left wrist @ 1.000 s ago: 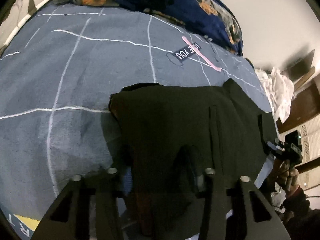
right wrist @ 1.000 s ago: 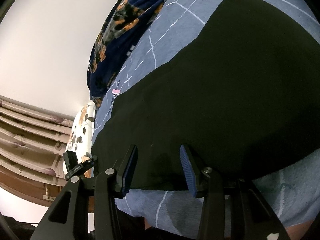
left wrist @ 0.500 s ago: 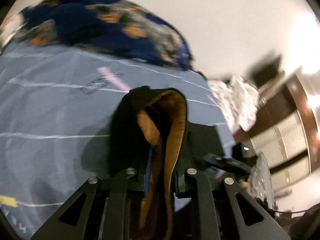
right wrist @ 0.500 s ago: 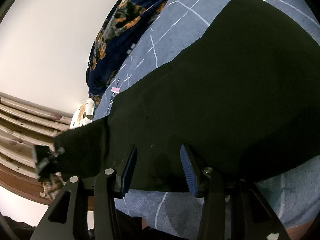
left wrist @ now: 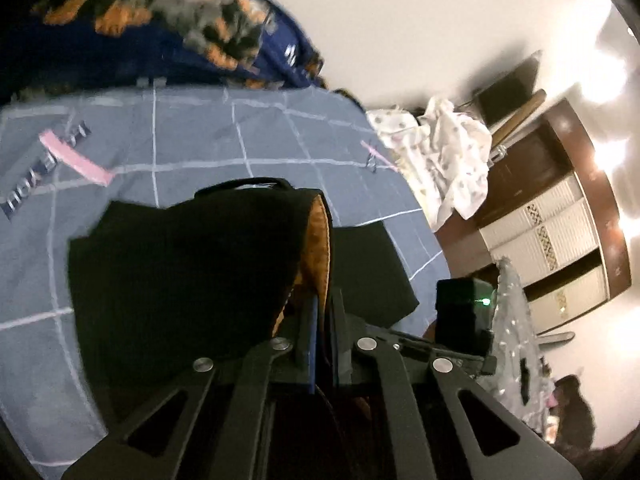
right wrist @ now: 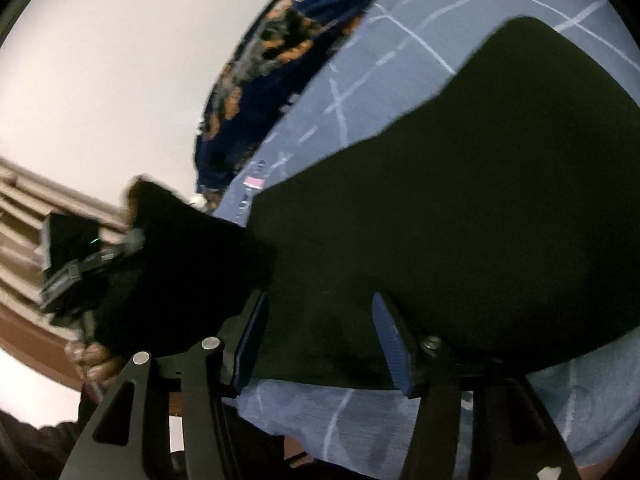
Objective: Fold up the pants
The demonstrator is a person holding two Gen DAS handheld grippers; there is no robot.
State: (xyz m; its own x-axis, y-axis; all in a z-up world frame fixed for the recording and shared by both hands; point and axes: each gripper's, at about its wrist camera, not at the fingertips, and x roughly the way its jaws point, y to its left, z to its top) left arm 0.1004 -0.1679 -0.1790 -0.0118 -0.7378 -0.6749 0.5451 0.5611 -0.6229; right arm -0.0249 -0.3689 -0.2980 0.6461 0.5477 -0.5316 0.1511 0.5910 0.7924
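Where left fingers (left wrist: 310,328) meet, pants (left wrist: 188,272) edge.

both wrist views look closely down at the pants (left wrist: 180,280).

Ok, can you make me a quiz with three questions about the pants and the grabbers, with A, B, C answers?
1. Where do the pants lie?
A. on a blue bedspread
B. on a wooden floor
C. in a basket

2. What colour is the pants' inside lining?
A. green
B. orange-brown
C. white

3. How is the left gripper?
A. wide open, empty
B. resting on a pillow
C. shut on the pants

Answers: 1 A, the blue bedspread shows around the cloth. 2 B, the lifted edge shows it. 3 C, cloth runs between its closed fingers.
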